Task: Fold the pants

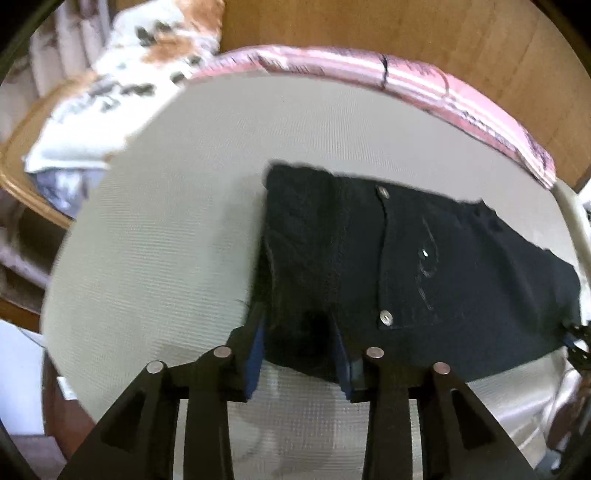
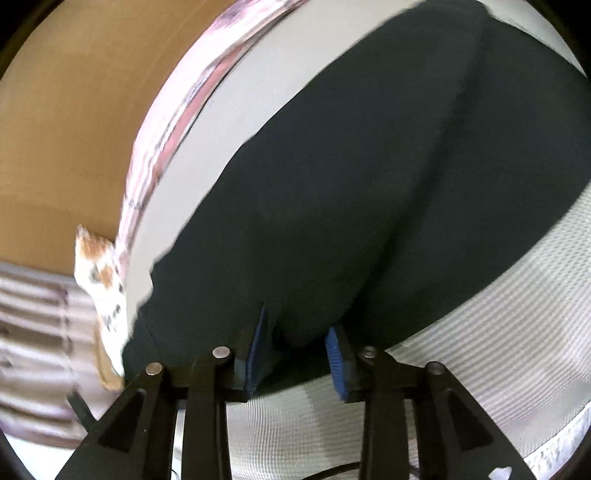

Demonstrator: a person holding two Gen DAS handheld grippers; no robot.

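Black pants (image 1: 424,266) lie folded on a pale woven bed surface (image 1: 184,221), back pocket and two metal rivets facing up. My left gripper (image 1: 299,332) stands at their near left edge, jaws apart. The hem sits loosely between the blue pads (image 1: 258,354) and is not pinched. In the right wrist view the pants (image 2: 369,184) fill the middle as a smooth dark sheet. My right gripper (image 2: 297,325) is at their near edge, open, with a small bump of fabric between its pads (image 2: 334,354) that neither one presses.
A pink striped sheet edge (image 1: 406,77) rims the far side of the bed, with a wooden board (image 1: 369,26) behind it. A white, orange-flowered cloth (image 1: 129,85) lies at the far left corner. Bare bed surface (image 2: 207,147) stretches left of the pants.
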